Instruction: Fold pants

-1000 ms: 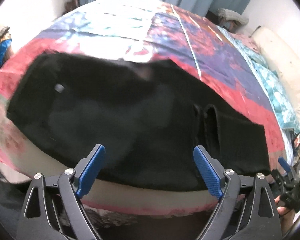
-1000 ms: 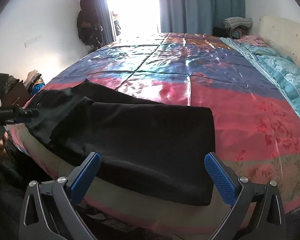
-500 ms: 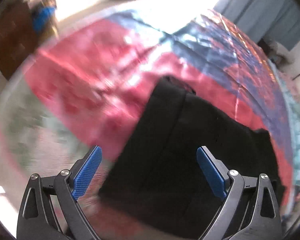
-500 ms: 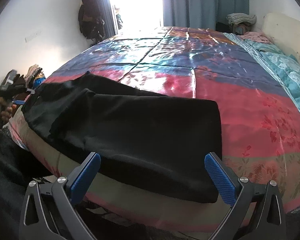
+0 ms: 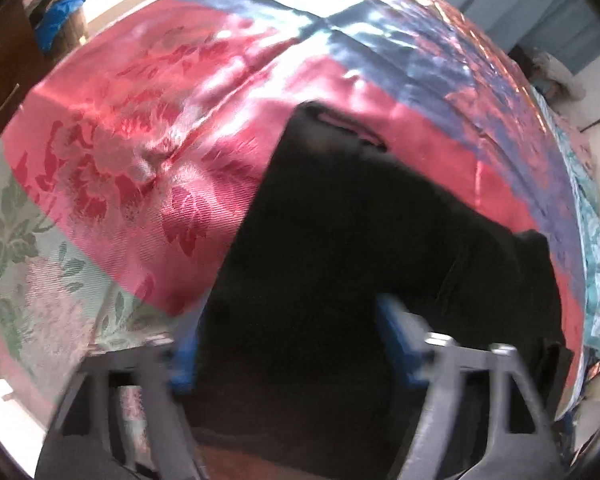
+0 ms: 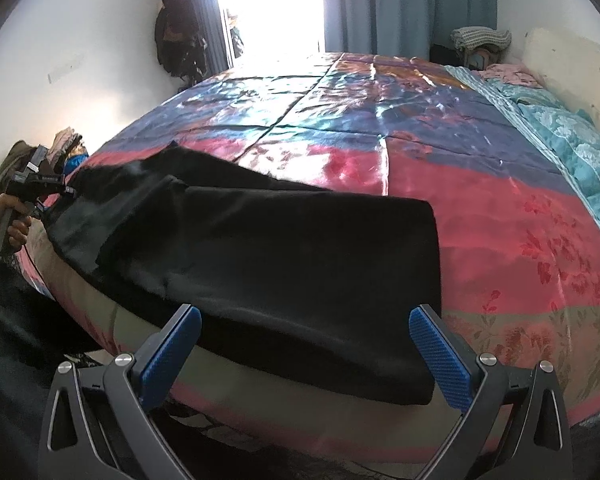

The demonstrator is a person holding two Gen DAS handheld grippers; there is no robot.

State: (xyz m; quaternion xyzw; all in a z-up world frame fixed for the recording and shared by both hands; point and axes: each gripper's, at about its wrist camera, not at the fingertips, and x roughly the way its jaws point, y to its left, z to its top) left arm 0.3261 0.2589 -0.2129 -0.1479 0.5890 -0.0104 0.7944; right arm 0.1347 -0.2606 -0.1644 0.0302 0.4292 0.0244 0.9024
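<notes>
The bed (image 6: 440,184) filled the room, its satin cover banded in red, blue and pale green, with curtains (image 6: 400,4) drawn beside a bright doorway at the far end. One pair of black pants (image 6: 260,248) lay along the bed's near edge, already doubled lengthwise as far as I could judge, one end before my right gripper (image 6: 306,344) and the other end out by my left gripper (image 5: 292,344).

I judged the step to be taking hold of both ends before carrying one over the other. My left fingers (image 5: 396,340) had just been closing with the black cloth between them; the view was blurred, so I could not tell whether the pads were yet pinching it. My right fingers (image 6: 440,356) stood spread wide and empty, just short of the cloth's near edge.

The next move would need my right gripper lowered onto its corner and clenched, then both ends lifted together so the layers stayed aligned.

Counted: one pair of pants, two grippers, one bed, one teal quilt (image 6: 560,148).
</notes>
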